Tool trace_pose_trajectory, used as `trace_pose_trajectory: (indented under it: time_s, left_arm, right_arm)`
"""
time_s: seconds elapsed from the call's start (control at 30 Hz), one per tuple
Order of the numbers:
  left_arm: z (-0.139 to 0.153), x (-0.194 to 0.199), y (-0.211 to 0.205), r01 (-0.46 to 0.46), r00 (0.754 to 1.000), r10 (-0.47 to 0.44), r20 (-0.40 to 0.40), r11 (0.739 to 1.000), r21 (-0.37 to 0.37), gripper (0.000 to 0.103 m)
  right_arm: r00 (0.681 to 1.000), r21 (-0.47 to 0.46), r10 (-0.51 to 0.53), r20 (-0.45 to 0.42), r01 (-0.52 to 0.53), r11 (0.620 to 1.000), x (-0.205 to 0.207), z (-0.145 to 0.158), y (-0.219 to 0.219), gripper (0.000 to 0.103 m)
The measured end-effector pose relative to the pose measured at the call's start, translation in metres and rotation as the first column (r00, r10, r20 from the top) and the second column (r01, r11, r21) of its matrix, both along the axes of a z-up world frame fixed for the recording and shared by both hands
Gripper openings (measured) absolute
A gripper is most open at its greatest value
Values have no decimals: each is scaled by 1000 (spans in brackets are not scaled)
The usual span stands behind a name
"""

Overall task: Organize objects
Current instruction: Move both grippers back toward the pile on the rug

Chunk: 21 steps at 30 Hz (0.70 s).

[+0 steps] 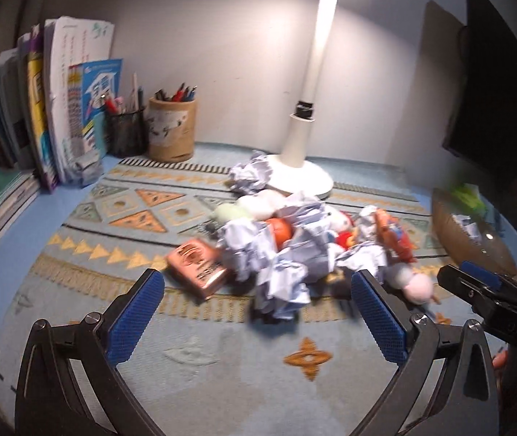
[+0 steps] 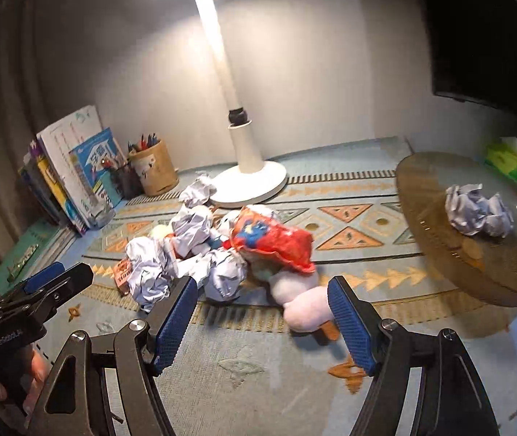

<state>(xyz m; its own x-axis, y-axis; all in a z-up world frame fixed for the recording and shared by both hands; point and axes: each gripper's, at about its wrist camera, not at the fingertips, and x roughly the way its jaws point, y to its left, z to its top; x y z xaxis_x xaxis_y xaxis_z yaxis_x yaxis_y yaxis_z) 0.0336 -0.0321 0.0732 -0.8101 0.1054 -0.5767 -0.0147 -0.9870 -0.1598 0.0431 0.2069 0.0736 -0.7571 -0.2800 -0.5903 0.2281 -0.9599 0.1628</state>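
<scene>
A heap of crumpled paper balls lies in the middle of the patterned mat, mixed with a red snack bag, a white and pink plush toy and an orange object. A copper-coloured box sits at the heap's left edge. My left gripper stands wide open just short of the heap, nothing between its pads. My right gripper is open too, in front of the plush toy and apart from it. One more paper ball rests in a brown round basket at the right.
A white lamp base stands behind the heap. Two pen holders and upright books line the back left wall. A dark screen hangs at the right, with a green packet behind the basket.
</scene>
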Motion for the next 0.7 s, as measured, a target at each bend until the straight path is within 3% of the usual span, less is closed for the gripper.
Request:
trace_pose_trajectory:
  time_s: [0.2, 0.43, 0.7]
  left_arm:
    - [-14, -6, -5, -11, 1000, 10, -10, 1000, -9, 102]
    - [-28, -17, -2, 1, 999, -2, 48, 1000, 11, 102]
    - [-29, -14, 0, 45, 997, -46, 54, 999, 20, 102]
  right_arm:
    - [999, 44, 14, 39, -16, 999, -15, -27, -15, 73]
    - [998, 3, 17, 52, -17, 1000, -20, -28, -10, 79]
    - [999, 17, -14, 51, 13, 1000, -21, -28, -11, 84]
